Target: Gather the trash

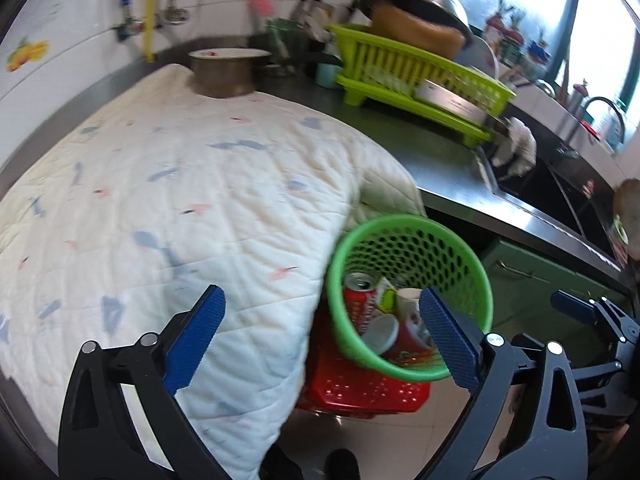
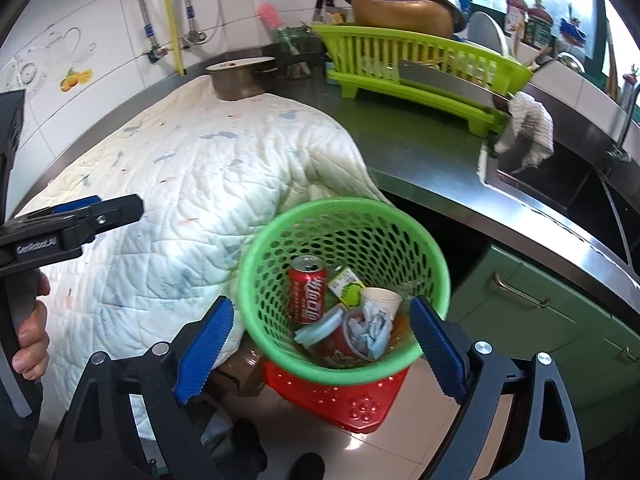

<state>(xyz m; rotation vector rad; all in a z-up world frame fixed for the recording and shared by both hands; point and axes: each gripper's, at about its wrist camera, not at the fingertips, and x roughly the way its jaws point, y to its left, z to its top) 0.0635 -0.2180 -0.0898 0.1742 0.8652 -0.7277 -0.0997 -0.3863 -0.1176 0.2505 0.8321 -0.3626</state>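
Note:
A green mesh trash basket (image 2: 344,216) stands on a red stool (image 2: 360,404) beside the counter; it also shows in the left wrist view (image 1: 408,228). Inside lie a red cola can (image 2: 306,294), a green carton (image 2: 346,286), a paper cup (image 2: 380,300), crumpled paper (image 2: 370,328) and a red cup with a lid (image 2: 336,348). My right gripper (image 2: 320,350) is open and empty just above the basket's near rim. My left gripper (image 1: 320,340) is open and empty, over the quilt's edge and the basket.
A white quilted cloth (image 1: 160,200) covers the left counter. A pot (image 2: 238,78), a lime dish rack (image 2: 420,68) with a metal bowl (image 2: 404,0), a cleaver (image 2: 444,80) and a rag (image 2: 528,124) stand behind. A sink (image 2: 560,184) lies right, green cabinets (image 2: 540,320) below.

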